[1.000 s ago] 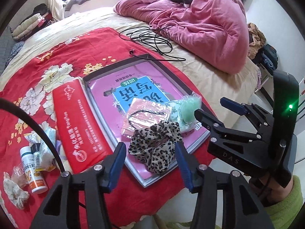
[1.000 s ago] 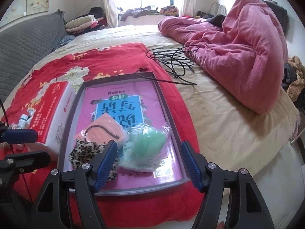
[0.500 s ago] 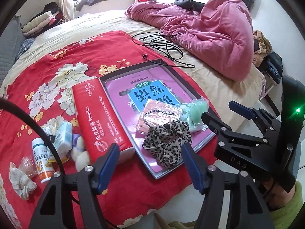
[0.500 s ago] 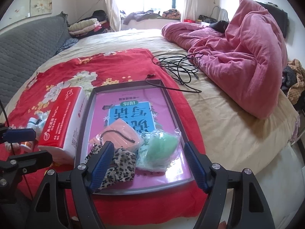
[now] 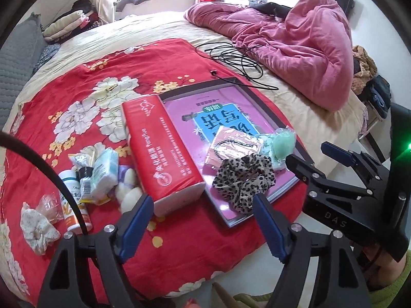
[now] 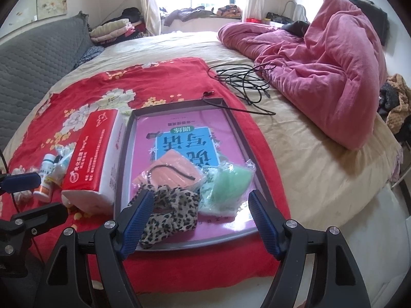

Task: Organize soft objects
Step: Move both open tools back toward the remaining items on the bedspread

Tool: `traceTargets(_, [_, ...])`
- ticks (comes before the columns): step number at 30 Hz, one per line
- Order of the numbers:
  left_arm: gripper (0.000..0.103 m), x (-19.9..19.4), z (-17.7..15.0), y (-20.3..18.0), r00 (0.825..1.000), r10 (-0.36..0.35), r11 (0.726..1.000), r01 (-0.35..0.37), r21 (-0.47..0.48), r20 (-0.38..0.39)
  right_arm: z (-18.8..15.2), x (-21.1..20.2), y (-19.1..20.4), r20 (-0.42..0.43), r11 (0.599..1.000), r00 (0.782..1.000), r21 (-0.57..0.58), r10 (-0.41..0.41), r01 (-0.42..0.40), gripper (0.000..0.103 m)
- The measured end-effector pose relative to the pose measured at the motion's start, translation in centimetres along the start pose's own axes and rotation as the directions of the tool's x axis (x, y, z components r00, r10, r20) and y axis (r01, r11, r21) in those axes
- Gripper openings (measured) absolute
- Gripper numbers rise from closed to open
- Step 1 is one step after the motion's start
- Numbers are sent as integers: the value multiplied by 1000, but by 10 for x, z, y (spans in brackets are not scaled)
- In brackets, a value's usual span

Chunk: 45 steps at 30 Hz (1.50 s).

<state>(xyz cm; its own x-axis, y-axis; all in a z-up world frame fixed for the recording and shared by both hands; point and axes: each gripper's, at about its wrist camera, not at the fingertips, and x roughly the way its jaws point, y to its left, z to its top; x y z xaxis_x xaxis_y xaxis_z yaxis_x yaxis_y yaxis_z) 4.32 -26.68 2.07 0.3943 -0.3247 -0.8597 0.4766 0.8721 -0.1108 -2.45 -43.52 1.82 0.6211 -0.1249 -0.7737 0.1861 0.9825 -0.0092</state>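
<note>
While both grippers hover above the near edge of the bed, the left gripper and the right gripper have their jaws wide and hold nothing. On the tray lie a leopard scrunchie, a pink pouch and a green sponge in plastic, all touching at the near end. A red tissue pack lies just left of the tray, and a white scrunchie lies far left on the red blanket.
</note>
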Motion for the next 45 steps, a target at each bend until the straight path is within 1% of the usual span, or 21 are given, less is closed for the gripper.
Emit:
traceTargets(5, [80, -5, -5, 9, 1000, 12, 1000, -12, -27, 5, 1, -6, 7, -1, 1000, 1000, 8, 16, -16, 77])
traceTargets(12, [80, -10, -14, 22, 1000, 26, 998, -26, -56, -1, 7, -17, 22, 20, 1000, 1000, -17, 10, -10, 77])
traceTargets(14, [80, -12, -15, 26, 1000, 27, 998, -27, -63, 1, 9, -21, 26, 28, 1000, 999, -20, 23, -22, 77])
traceTargets(17, [80, -17, -16, 30, 1000, 13, 998, -12, -67, 11, 12, -26, 33, 38, 999, 999, -31, 33, -32, 77])
traceTargets(27, [80, -35, -19, 49, 998, 40, 995, -35, -94, 44, 18, -40, 56, 61, 997, 997, -65, 48, -44, 77])
traceTargets(39, [80, -56, -28, 88, 995, 69, 982, -56, -179, 69, 24, -51, 103, 79, 987, 992, -131, 103, -92, 77])
traceTargets(41, [80, -61, -28, 95, 995, 69, 980, -53, -194, 76, 26, -54, 112, 84, 984, 990, -144, 114, -102, 77])
traceTargets(45, [80, -75, -29, 114, 994, 87, 972, -68, -223, 72, 29, -58, 125, 91, 981, 987, -160, 129, -114, 77])
